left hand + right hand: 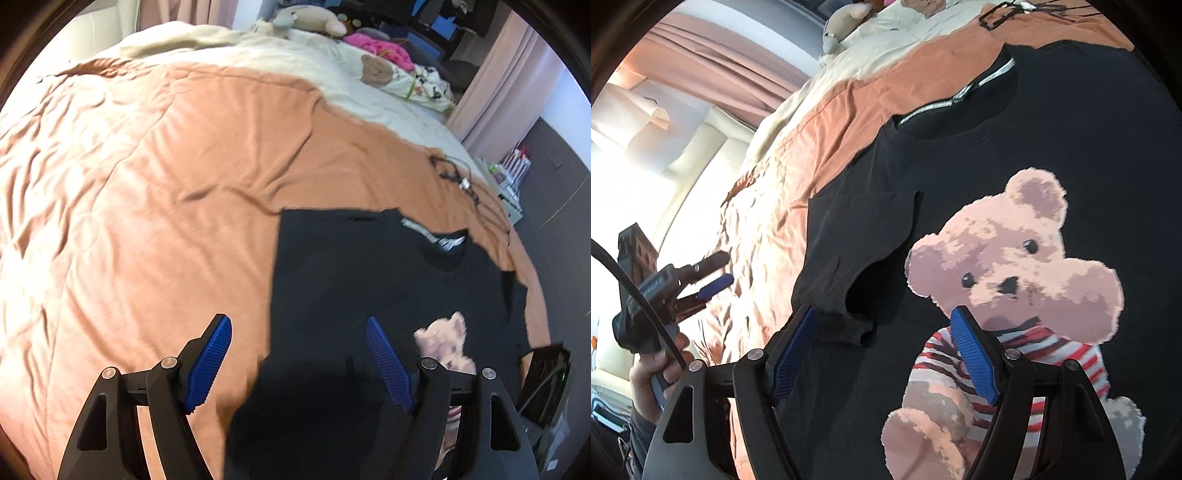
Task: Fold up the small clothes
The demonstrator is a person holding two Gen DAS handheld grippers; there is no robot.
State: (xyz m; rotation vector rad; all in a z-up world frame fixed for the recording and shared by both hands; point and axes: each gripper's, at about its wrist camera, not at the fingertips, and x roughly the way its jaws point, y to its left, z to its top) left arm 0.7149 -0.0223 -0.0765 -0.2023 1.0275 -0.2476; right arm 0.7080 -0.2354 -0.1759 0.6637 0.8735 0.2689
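Observation:
A black T-shirt [354,266] with a teddy-bear print [1015,266] lies face up on the orange bedspread [147,184]. Its left sleeve [857,236] is folded in over the body. My left gripper [299,325] is open and empty, above the shirt's left edge. It also shows in the right wrist view [720,273], held by a hand over the bedspread. My right gripper [882,317] is open and empty, hovering just over the folded sleeve's cuff and the bear print. The collar [960,96] lies toward the far side.
A cream blanket [295,55] and stuffed toys [310,18] lie at the bed's far end. A black cable [458,173] lies on the bedspread beyond the shirt. Pink curtains [506,96] and a dark floor [554,206] are to the right. A cream headboard [701,147] stands at left.

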